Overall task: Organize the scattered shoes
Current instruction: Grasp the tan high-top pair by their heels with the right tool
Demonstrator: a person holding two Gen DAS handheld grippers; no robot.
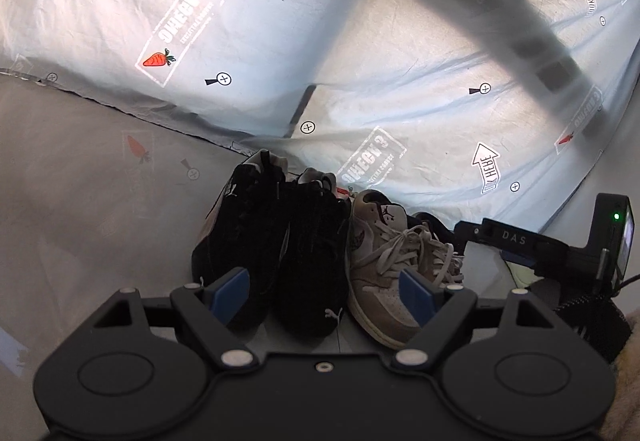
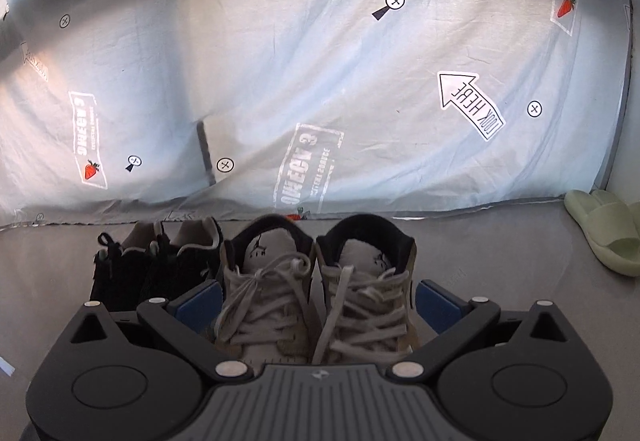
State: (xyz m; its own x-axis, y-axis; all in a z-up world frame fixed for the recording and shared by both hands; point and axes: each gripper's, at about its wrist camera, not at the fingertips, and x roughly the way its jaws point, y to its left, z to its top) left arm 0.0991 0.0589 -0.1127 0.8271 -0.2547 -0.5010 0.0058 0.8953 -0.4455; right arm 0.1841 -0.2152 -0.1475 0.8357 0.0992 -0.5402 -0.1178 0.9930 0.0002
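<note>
Four shoes stand in a row against the hanging printed sheet [image 2: 360, 89], heels to the cloth, toes toward the grippers. Black pair [image 2: 160, 269] sits at 9 o'clock of the beige pair [image 2: 316, 281]; sides touching or nearly so. In the left wrist view the black pair [image 1: 280, 253] is dead ahead and one beige sneaker [image 1: 396, 273] lies at 3 o'clock of it.

Left gripper [image 1: 324, 297]: fingers spread wide, nothing between the pads, hovering over the black toes. Right gripper [image 2: 316, 305]: jaws wide, straddling both beige sneakers; blue pads [image 2: 436, 305] sit just outside the outer sides. Whether the pads press the uppers or only flank them, I cannot tell.

Pale green slides [image 2: 608, 233] lie at 2 o'clock of the row in the right wrist view, well apart, angled differently from the rest. Row reads tidy; slides read loose. Could be a late stage with the slides left, or the slides may belong there.

Risks:
- Squeezing two sneakers at once: soft uppers buckle, one slips out, pair splits.
- Loose laces [image 2: 276, 289] may snag a pad on pull-back and drag a sneaker out of line.
- Any sideways nudge passes down the packed row to the black pair.
- Right gripper body [image 1: 560, 245] is close to the left one; wrists could collide.
</note>
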